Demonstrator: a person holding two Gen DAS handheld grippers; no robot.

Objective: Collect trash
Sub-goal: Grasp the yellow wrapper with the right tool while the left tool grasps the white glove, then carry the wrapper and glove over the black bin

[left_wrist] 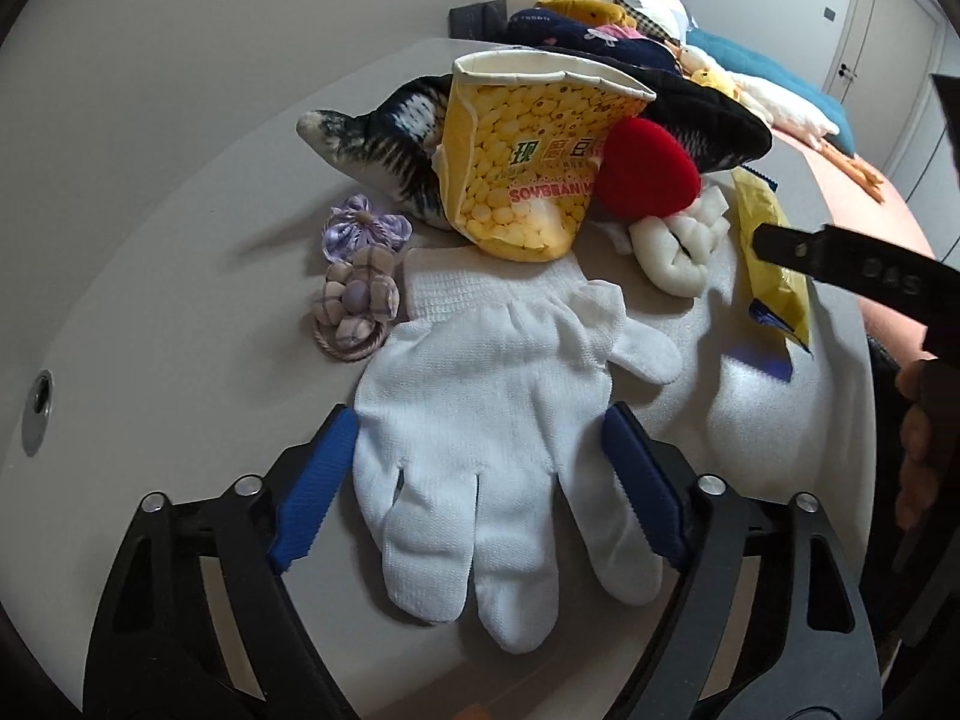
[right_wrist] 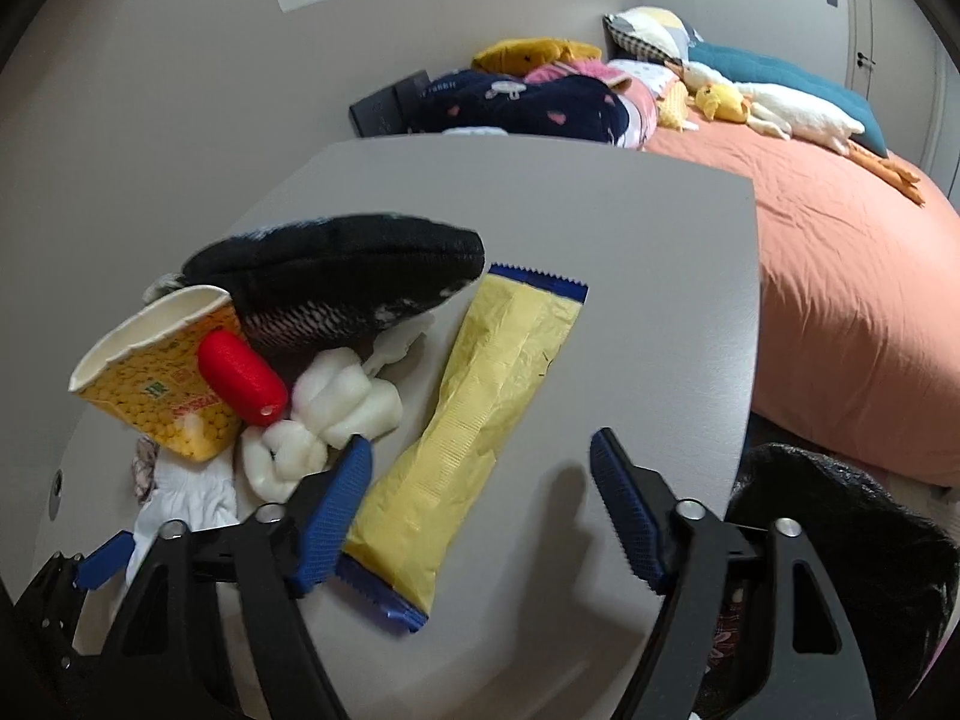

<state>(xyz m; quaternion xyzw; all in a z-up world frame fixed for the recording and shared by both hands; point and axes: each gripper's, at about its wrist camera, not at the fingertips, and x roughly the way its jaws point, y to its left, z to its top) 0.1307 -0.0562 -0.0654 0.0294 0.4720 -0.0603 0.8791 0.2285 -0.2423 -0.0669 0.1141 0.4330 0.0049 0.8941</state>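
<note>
A crushed yellow soybean milk cup (left_wrist: 528, 162) lies on the grey table (left_wrist: 180, 276), also in the right wrist view (right_wrist: 162, 396). A yellow wrapper with blue ends (right_wrist: 474, 414) lies flat, seen at the right in the left wrist view (left_wrist: 771, 264). My left gripper (left_wrist: 480, 480) is open, its blue pads on either side of a white glove (left_wrist: 498, 432). My right gripper (right_wrist: 480, 504) is open above the table, its left pad at the wrapper's lower edge.
A black-and-white plush fish (right_wrist: 342, 288), a red sponge (right_wrist: 243, 378), white foam pieces (right_wrist: 336, 408) and two fabric flower ties (left_wrist: 360, 294) lie near the cup. A black bag (right_wrist: 840, 540) sits at lower right. A bed (right_wrist: 840, 276) with toys lies beyond the table.
</note>
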